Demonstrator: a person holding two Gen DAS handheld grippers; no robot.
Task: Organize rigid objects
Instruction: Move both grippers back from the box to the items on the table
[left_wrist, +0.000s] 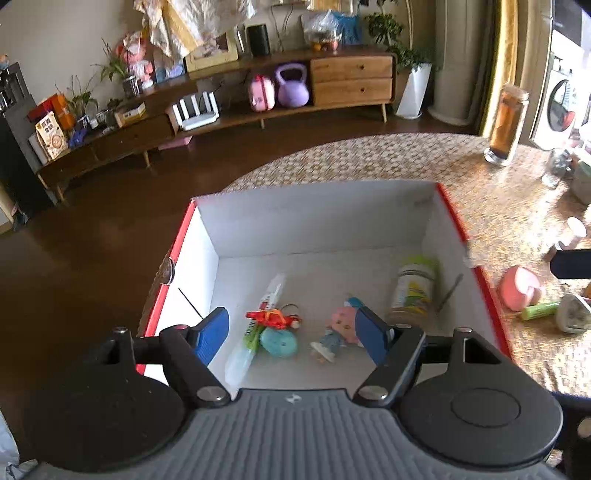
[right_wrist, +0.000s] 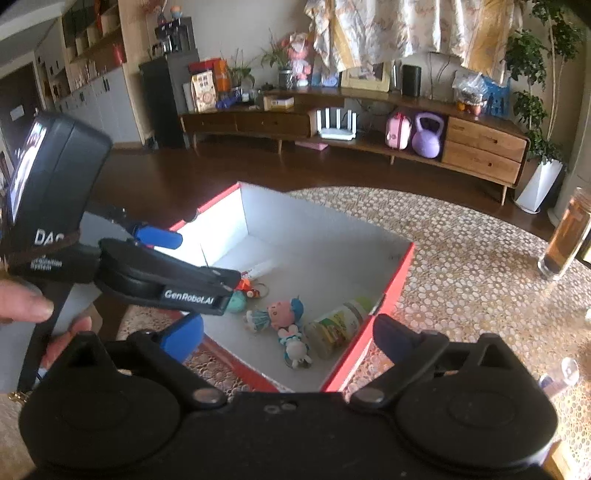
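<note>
A white cardboard box with red outer walls (left_wrist: 317, 218) (right_wrist: 317, 236) stands on the table. In it lie a white tube (left_wrist: 258, 325), a red knot charm (left_wrist: 271, 319), a teal round toy (left_wrist: 279, 341), a pink-headed doll (left_wrist: 341, 326) (right_wrist: 280, 312), a small white figure (right_wrist: 295, 345) and a jar with a green lid (left_wrist: 413, 288) (right_wrist: 338, 326). My left gripper (left_wrist: 291, 334) is open and empty above the box's near side; it also shows in the right wrist view (right_wrist: 159, 236). My right gripper (right_wrist: 291, 341) is open and empty over the box's near corner.
On the woven tablecloth (left_wrist: 498, 206) right of the box stand a tall glass bottle of dark liquid (left_wrist: 506, 125) (right_wrist: 565, 236), a pink round case (left_wrist: 521, 288), a green tube (left_wrist: 539, 310) and a small white clock (left_wrist: 572, 314). A wooden sideboard (right_wrist: 369, 122) is across the dark floor.
</note>
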